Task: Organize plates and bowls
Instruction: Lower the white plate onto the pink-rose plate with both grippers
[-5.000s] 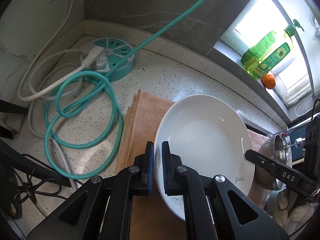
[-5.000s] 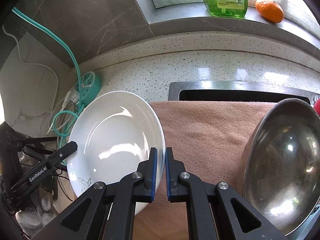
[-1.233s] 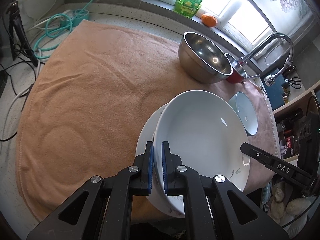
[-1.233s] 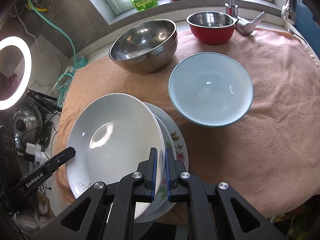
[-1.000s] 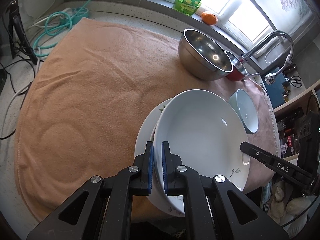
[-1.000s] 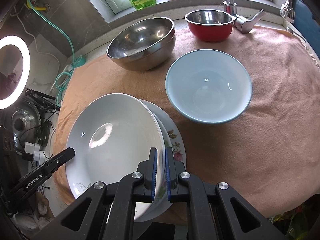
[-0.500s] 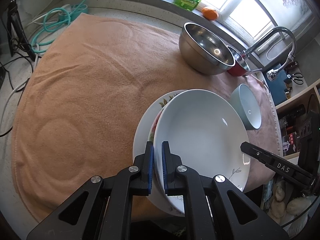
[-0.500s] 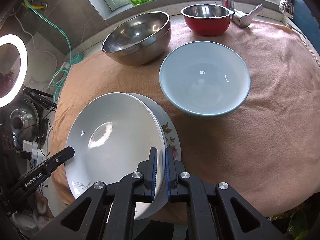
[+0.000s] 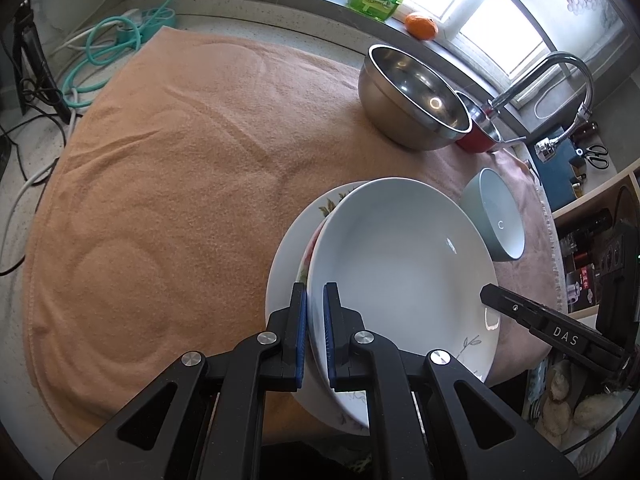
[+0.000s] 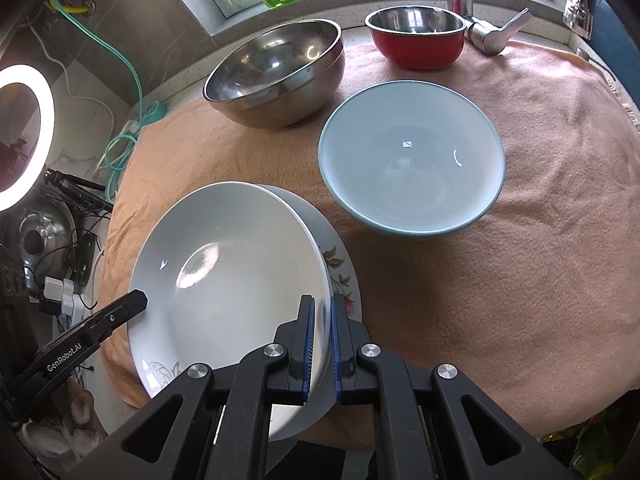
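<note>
Across the counter a peach-coloured towel (image 9: 168,184) is lying flat and carrying all the dishes. Toward the window, the big stainless steel mixing bowl (image 10: 276,74) is sitting near the red bowl with a steel lining (image 10: 418,42), and closer in the pale blue-grey ceramic bowl (image 10: 412,160) is standing just beside the plates. Nearest the person, the floral-rimmed plate (image 9: 288,264) is resting on the towel, and the deep white plate (image 9: 400,276) is being held over it, offset toward the left gripper's side so the flowers are peeking out along one edge.

Both grippers are clamping that white plate by opposite rims: the left gripper (image 9: 315,336) is pinching one rim between its blue pads, and the right gripper (image 10: 321,344) is gripping the far side.

By my judgement the stacking step is nearly done, though I cannot tell whether the white plate is already bearing on the floral one or just hovering. The next move is calling for a gentle lowering, sliding the upper plate until the rims are lining up, then letting both sets of jaws go together, so it is not tipping or clattering.
</note>
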Demonstrator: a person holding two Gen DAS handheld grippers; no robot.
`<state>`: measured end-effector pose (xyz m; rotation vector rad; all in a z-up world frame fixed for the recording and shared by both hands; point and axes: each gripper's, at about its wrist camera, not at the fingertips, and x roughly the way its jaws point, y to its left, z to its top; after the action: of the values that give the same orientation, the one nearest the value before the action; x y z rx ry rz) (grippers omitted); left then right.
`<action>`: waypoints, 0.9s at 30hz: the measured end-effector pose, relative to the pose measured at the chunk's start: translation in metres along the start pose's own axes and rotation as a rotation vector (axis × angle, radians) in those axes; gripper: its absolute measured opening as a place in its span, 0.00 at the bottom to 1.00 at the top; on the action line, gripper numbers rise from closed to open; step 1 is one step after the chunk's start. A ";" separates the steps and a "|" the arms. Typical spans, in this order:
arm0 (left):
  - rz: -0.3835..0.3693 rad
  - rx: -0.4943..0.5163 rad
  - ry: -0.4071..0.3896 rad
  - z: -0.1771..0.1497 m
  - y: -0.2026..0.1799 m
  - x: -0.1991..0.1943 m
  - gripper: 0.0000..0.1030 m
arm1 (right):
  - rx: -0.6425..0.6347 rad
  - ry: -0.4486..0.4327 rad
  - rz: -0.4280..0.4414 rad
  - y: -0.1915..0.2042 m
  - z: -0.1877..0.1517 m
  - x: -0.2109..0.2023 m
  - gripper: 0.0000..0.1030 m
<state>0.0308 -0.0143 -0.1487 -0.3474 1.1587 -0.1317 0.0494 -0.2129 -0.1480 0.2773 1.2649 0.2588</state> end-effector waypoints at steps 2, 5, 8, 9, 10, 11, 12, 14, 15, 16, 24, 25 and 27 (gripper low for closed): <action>0.006 0.006 -0.002 0.000 -0.001 0.000 0.06 | 0.000 0.001 0.003 0.001 0.001 0.001 0.10; 0.007 -0.001 -0.001 0.001 0.000 0.000 0.06 | -0.006 -0.001 0.003 0.002 0.000 0.001 0.10; 0.008 0.005 -0.001 0.001 -0.001 0.000 0.06 | -0.009 -0.001 0.004 0.001 0.000 0.000 0.10; 0.009 0.005 0.000 0.001 -0.001 0.000 0.06 | -0.007 0.000 0.007 0.001 0.000 0.000 0.10; 0.011 0.008 0.000 0.001 -0.001 0.000 0.06 | -0.007 0.002 0.008 0.001 0.000 0.000 0.10; 0.014 0.012 0.001 0.001 -0.002 0.000 0.06 | -0.008 0.003 0.009 0.001 0.000 0.000 0.10; 0.017 0.015 0.002 0.001 -0.003 0.000 0.06 | -0.008 0.003 0.009 0.001 0.000 0.000 0.10; 0.017 0.015 0.005 0.002 -0.003 0.000 0.06 | -0.009 0.004 0.009 0.001 -0.001 -0.001 0.10; 0.015 0.012 0.006 0.002 -0.002 0.000 0.07 | -0.008 0.003 0.011 0.001 -0.001 -0.001 0.10; 0.015 0.012 0.006 0.002 -0.002 0.000 0.07 | -0.007 0.002 0.012 0.001 -0.001 -0.001 0.10; 0.025 0.023 -0.001 0.003 -0.004 -0.002 0.07 | -0.009 0.003 0.011 0.001 -0.001 -0.001 0.10; 0.027 0.025 -0.001 0.003 -0.005 -0.002 0.07 | -0.011 0.004 0.009 0.001 -0.001 -0.001 0.10; 0.026 0.022 -0.001 0.003 -0.005 -0.002 0.07 | -0.015 0.005 0.007 0.002 -0.001 -0.001 0.10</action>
<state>0.0329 -0.0173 -0.1441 -0.3124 1.1593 -0.1212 0.0482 -0.2117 -0.1469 0.2685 1.2666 0.2749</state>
